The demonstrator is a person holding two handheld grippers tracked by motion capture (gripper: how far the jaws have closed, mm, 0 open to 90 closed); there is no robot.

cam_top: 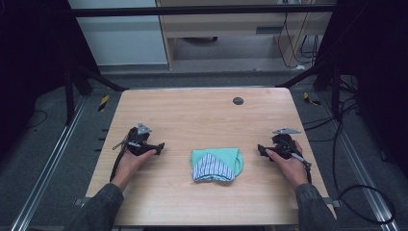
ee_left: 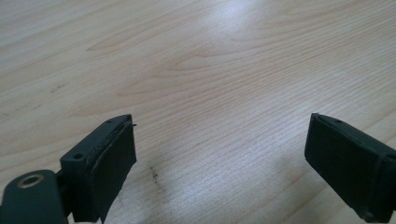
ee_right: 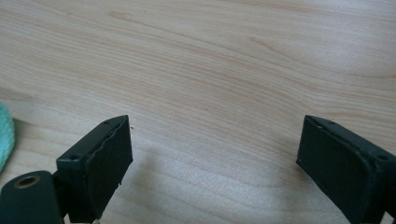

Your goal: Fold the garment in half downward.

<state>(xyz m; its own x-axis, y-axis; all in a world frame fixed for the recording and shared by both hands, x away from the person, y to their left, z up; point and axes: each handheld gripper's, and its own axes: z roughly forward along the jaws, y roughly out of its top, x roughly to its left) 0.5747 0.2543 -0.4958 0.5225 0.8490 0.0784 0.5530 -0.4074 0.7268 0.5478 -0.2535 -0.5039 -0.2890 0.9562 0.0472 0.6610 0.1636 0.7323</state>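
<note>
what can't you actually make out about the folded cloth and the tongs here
- Folded cloth, high view: too small to tell what garment it is or how many layers; its underside is hidden against the table.
- Same cloth, right gripper view: a green sliver, the rest cut off by the left edge.
- Left tongs and right tongs: jaw bases cut off by the bottom edge.
- Dark round spot, high view: too small to identify.
</note>
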